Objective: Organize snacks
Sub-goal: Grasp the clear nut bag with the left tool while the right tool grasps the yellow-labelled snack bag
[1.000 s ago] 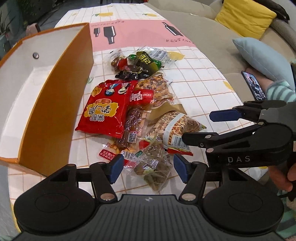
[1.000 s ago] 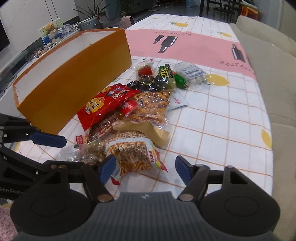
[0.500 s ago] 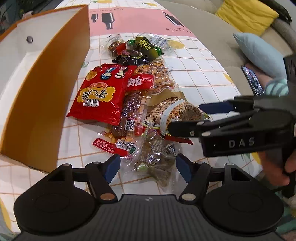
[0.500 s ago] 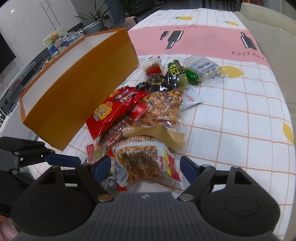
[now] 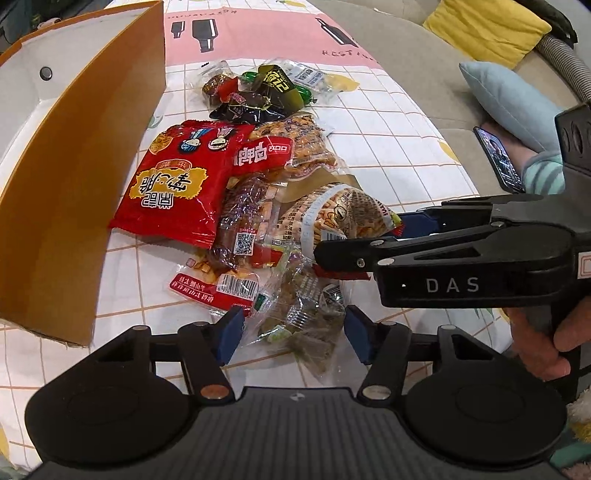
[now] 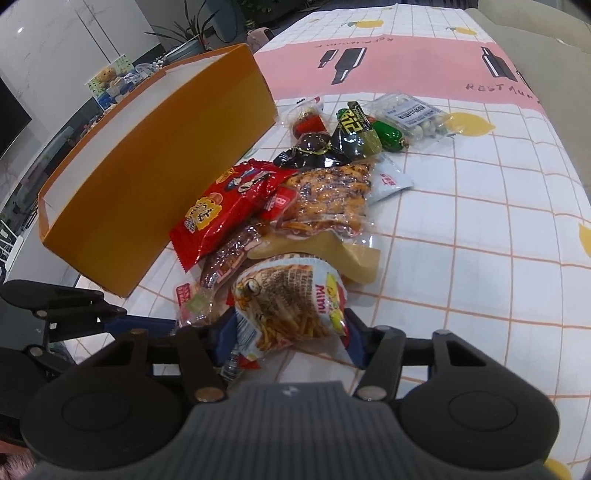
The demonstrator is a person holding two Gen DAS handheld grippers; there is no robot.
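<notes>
Orange cardboard forms the outer wall of a long open box (image 5: 74, 192) with a white inside, standing on the left of the bench (image 6: 480, 229), which wears a white checked cloth with lemons and a pink band. Beside the box lies a loose pile of snack packets. A large red chip bag (image 5: 177, 192) lies nearest the box wall. Next to it are a clear pack of reddish sausages (image 5: 243, 225) and a clear pack of orange fried snacks (image 6: 332, 195). Farther off sit dark and green wrapped sweets (image 5: 266, 96) and a clear pack of pale round candies (image 6: 413, 118).

The right gripper (image 6: 291, 332) has just been closing; its blue pads now press both sides of the "Mimi" stick-snack bag (image 6: 288, 299), whose near end is pinched and raised off the cloth. In the left wrist view this gripper reaches in from the right, with a bare hand (image 5: 543, 343) on its handle.

The left gripper (image 5: 293, 332) has also just been closing. A crinkled clear packet of small wrapped pieces (image 5: 303, 317) lies between its blue pads; the left pad touches the film, but a firm clamp cannot be told from the view, and the packet rests on the cloth.

On the sofa beyond the bench lie a yellow cushion (image 5: 491, 29), a pale blue cushion (image 5: 513, 103) and a phone (image 5: 498, 158).
</notes>
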